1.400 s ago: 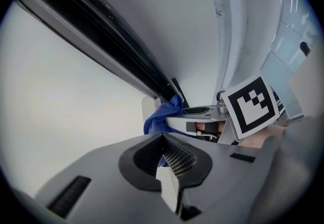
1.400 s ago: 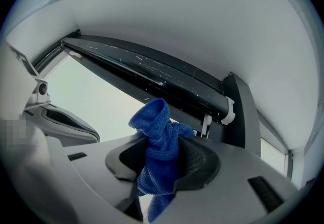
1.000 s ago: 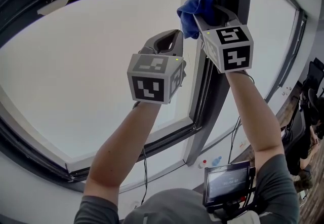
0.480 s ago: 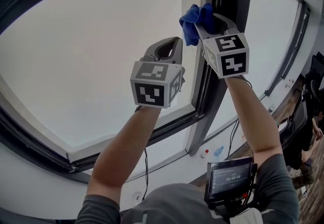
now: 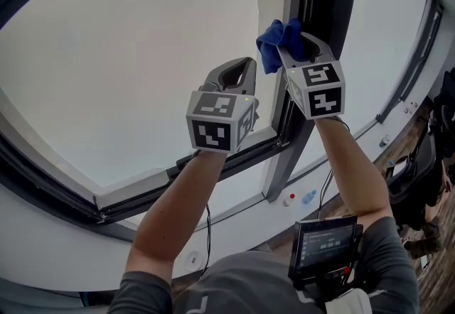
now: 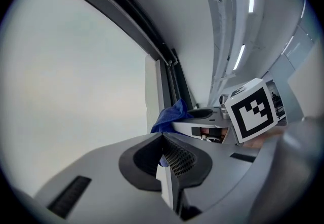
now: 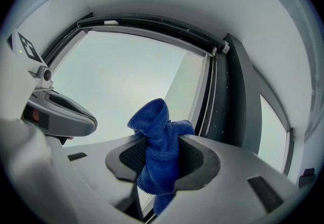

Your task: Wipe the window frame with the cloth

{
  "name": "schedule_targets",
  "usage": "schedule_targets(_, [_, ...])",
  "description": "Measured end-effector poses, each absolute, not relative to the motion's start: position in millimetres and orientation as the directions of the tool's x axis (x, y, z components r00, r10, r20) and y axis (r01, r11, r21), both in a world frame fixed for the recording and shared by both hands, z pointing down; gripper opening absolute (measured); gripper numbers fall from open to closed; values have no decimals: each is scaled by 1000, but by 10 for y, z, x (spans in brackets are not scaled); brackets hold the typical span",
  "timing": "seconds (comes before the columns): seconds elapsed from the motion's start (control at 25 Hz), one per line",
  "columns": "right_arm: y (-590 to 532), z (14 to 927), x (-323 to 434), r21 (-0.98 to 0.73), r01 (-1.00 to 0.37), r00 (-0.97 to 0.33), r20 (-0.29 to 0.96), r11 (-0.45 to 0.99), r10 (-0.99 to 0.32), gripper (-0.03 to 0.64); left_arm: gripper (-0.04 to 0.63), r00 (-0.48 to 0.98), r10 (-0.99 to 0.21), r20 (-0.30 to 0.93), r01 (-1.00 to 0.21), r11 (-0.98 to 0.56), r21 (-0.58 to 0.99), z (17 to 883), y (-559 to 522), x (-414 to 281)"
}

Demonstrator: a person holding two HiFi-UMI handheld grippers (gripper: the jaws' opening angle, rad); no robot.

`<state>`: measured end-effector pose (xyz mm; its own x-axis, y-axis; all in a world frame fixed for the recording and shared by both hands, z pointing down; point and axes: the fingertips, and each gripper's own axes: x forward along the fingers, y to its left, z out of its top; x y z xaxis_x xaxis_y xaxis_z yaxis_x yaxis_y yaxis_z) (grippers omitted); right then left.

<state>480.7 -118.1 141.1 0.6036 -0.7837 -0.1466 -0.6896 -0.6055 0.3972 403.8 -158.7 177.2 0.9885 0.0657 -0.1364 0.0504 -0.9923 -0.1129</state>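
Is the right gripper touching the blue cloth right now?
Touching. The right gripper view shows the right gripper with its jaws clamped on the blue cloth, which bunches out above and below them.

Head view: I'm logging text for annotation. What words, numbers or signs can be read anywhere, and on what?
Small screen: a row of light characters, too small to read.
Left gripper and right gripper: square marker patterns only, no words.
No other text shows.
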Motion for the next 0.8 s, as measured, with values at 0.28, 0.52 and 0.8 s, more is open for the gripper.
schedule_targets(0.28, [-1205,1883,4837,401,-697,614,-94,-594,-784,152,8,995,45,-91,37,-995,-91,2149,-1630,4043])
schedule_targets(0.52, [-1207,2362,4837,397,-713,621,-28,-578,-784,152,8,999,40,-33,38,-997,-73,2545,-1605,4051])
schedule_targets(0.8, [-1236,2906,4933,388,-734,619,44,-558,-784,152,8,999,39,26,39,-999,-23,3047,-1642,4163])
